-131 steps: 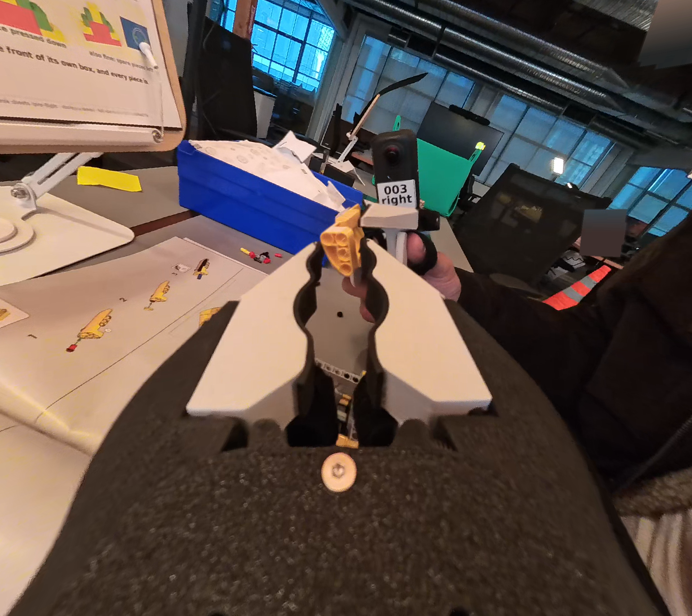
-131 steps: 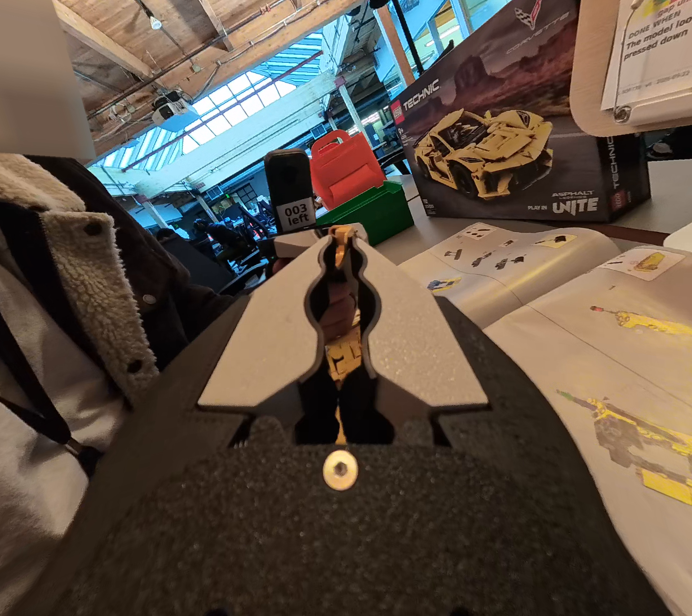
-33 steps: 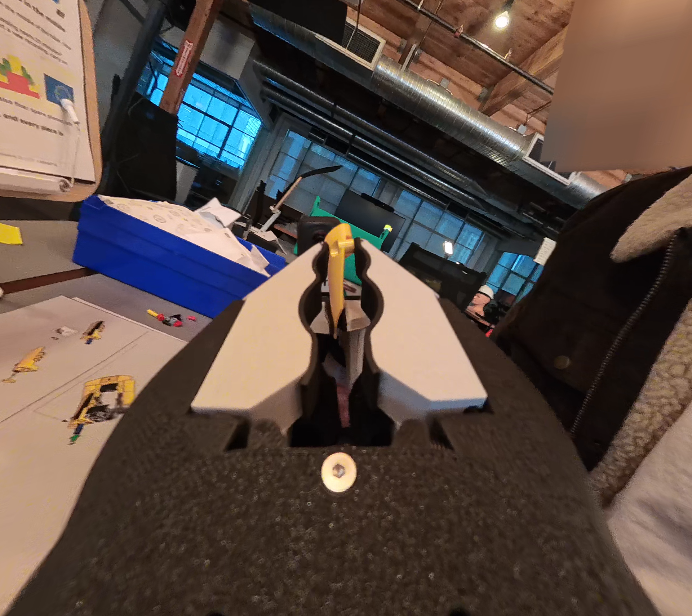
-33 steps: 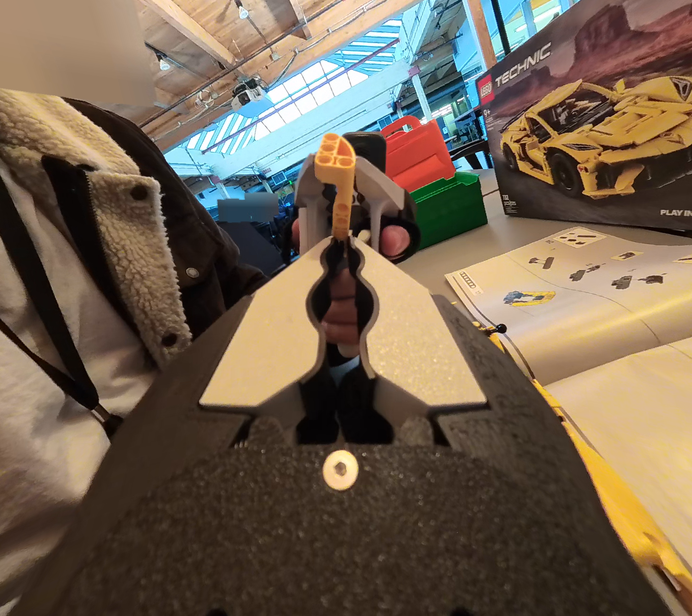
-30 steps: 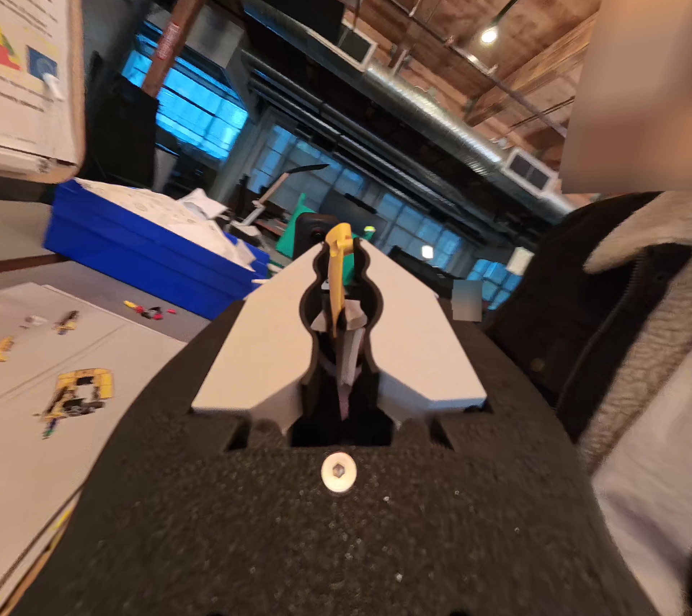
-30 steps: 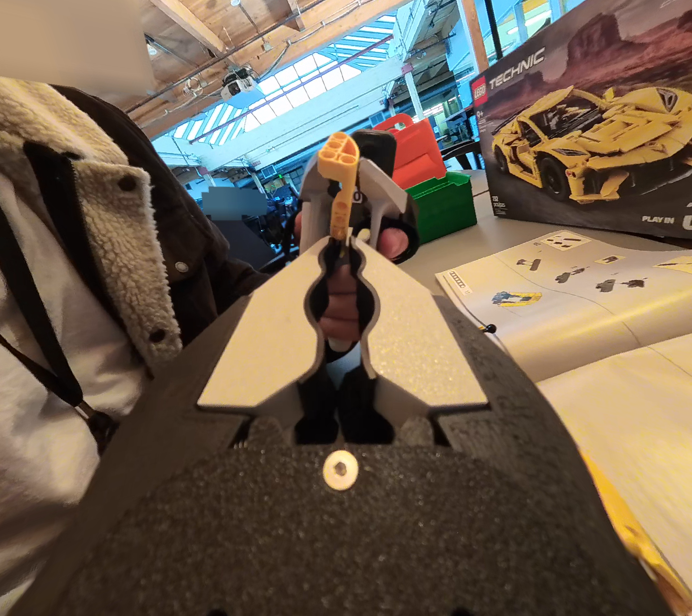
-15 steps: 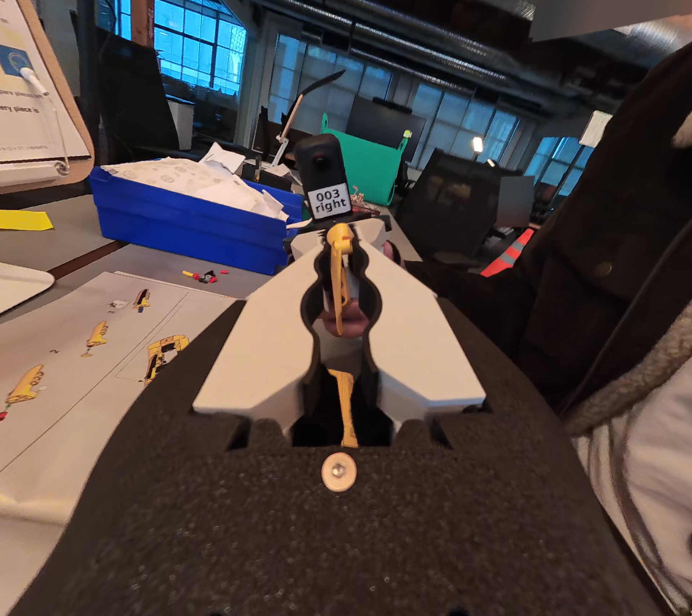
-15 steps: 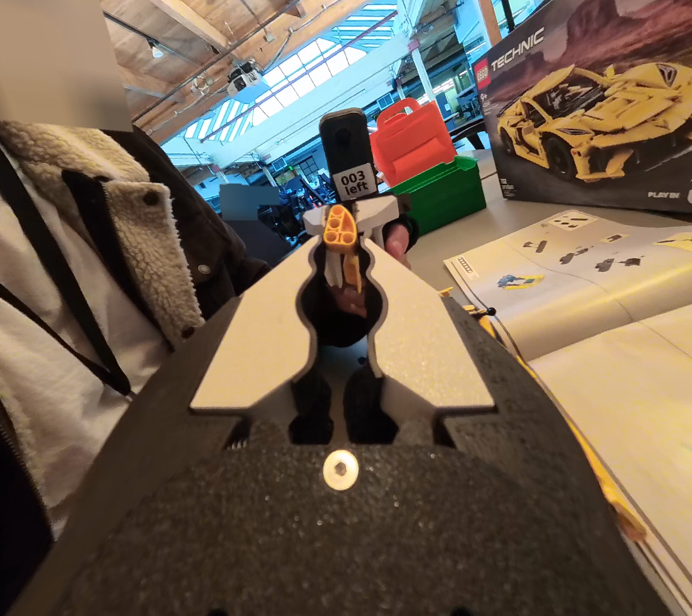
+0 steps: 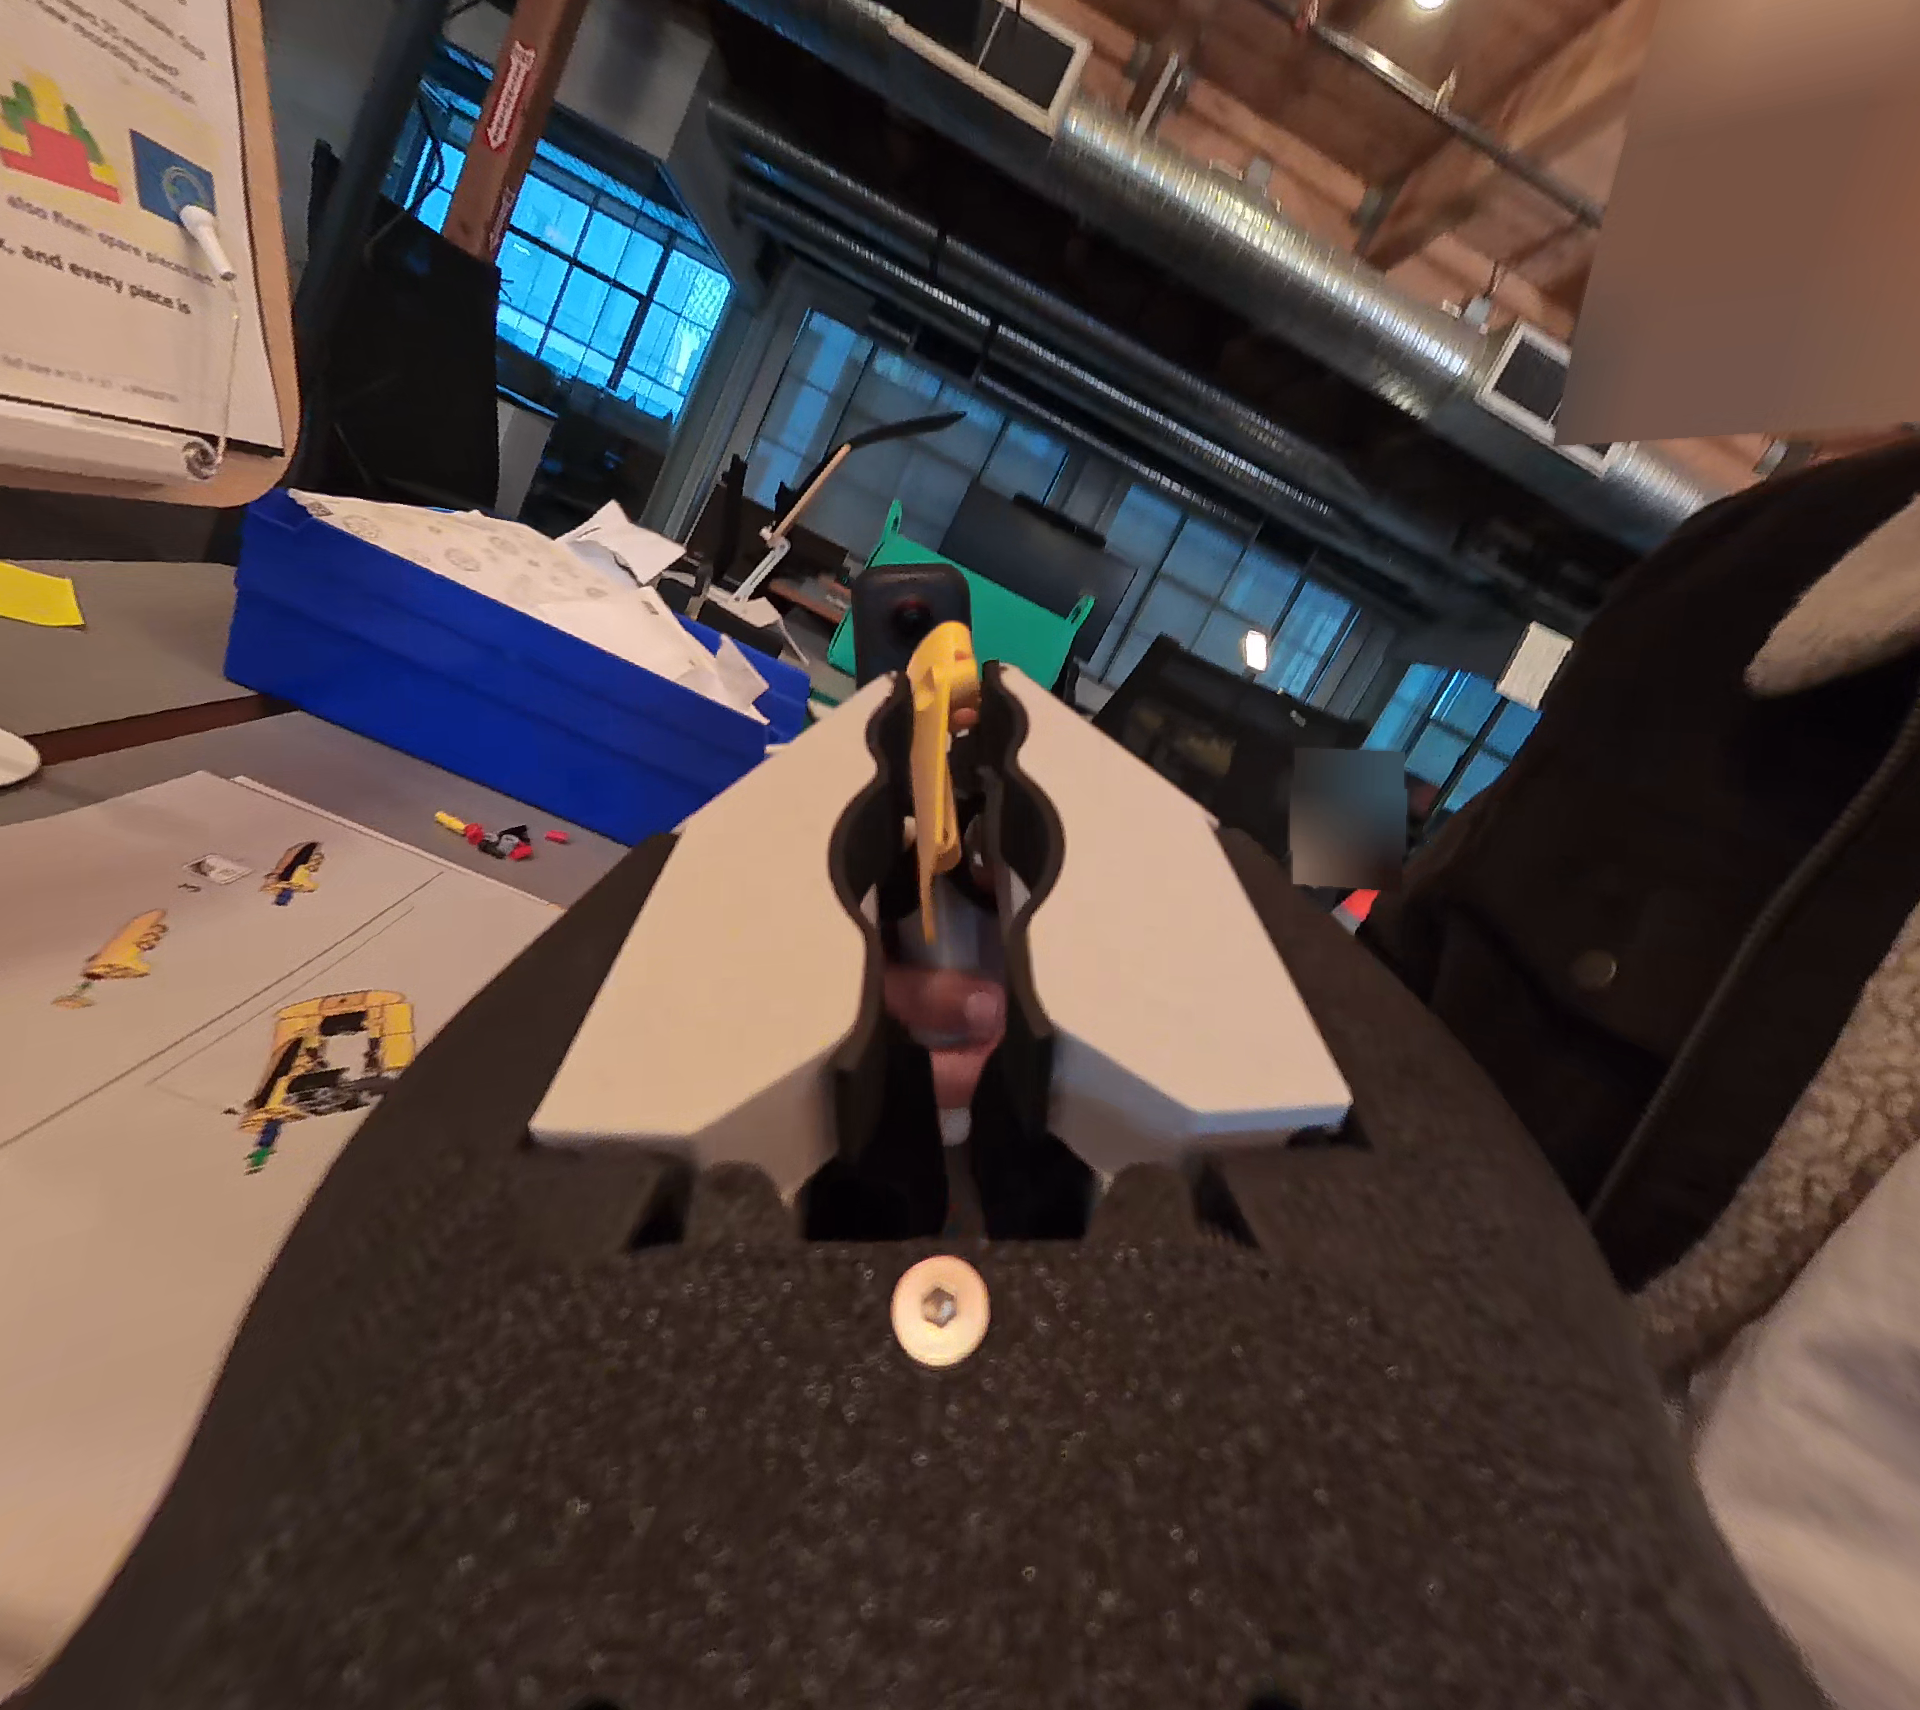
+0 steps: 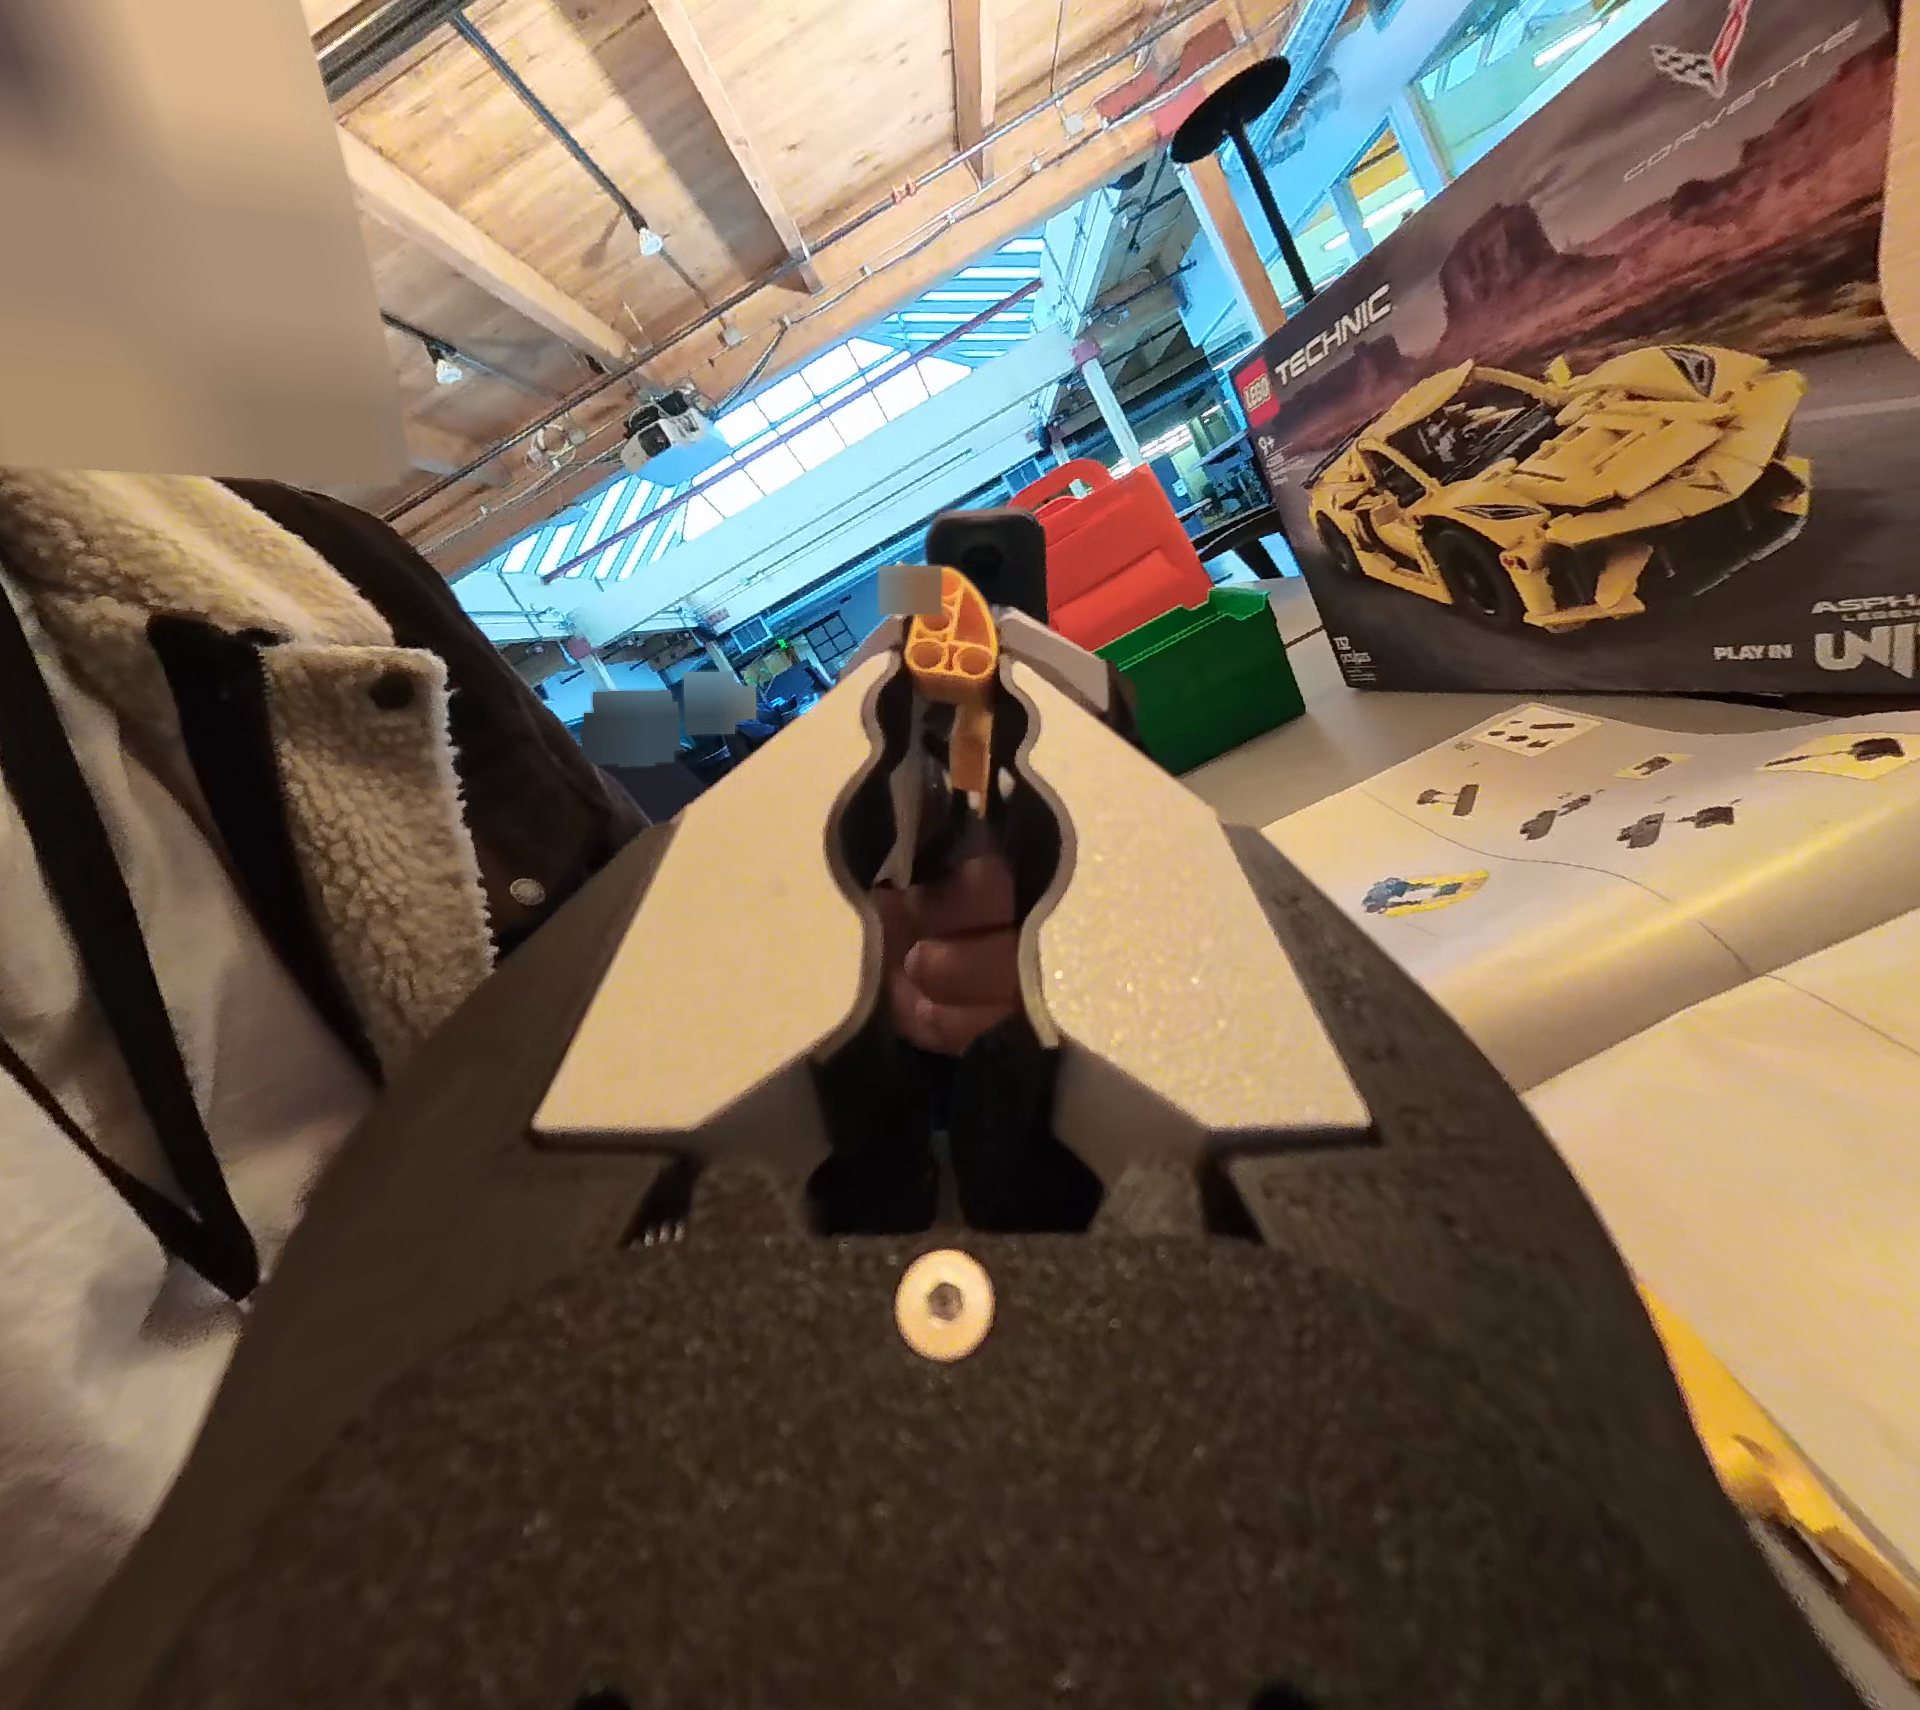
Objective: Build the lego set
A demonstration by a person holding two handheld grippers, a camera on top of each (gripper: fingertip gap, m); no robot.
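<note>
Compared with half a second ago: both views tipped upward again, ceiling beams and ducting filling the top, table surface sunk lower. Camera body of the opposite tool, then fully in sight with its label, now mostly hidden behind the piece in each view.

Left of the left wrist view: open instruction booklet [image 9: 208,985], blue bin [image 9: 468,684] stuffed with paper behind it, a few small loose parts [image 9: 499,834] on the grey table between them. Right of the right wrist view: set box [image 10: 1600,434] printed with a yellow car, green bin [image 10: 1205,684] with a red lid beside it.

Held up between the two tools, above the table: yellow lego piece [image 9: 938,756], thin and edge-on from the left, showing a rounded end with pin holes [image 10: 951,642] from the right.

Left gripper [image 9: 940,704]: fingers nearly together, pinching the yellow piece at the tips. Right gripper [image 10: 951,673]: fingers likewise narrowed onto the same piece at the tips, a slim gap lower down.
</note>
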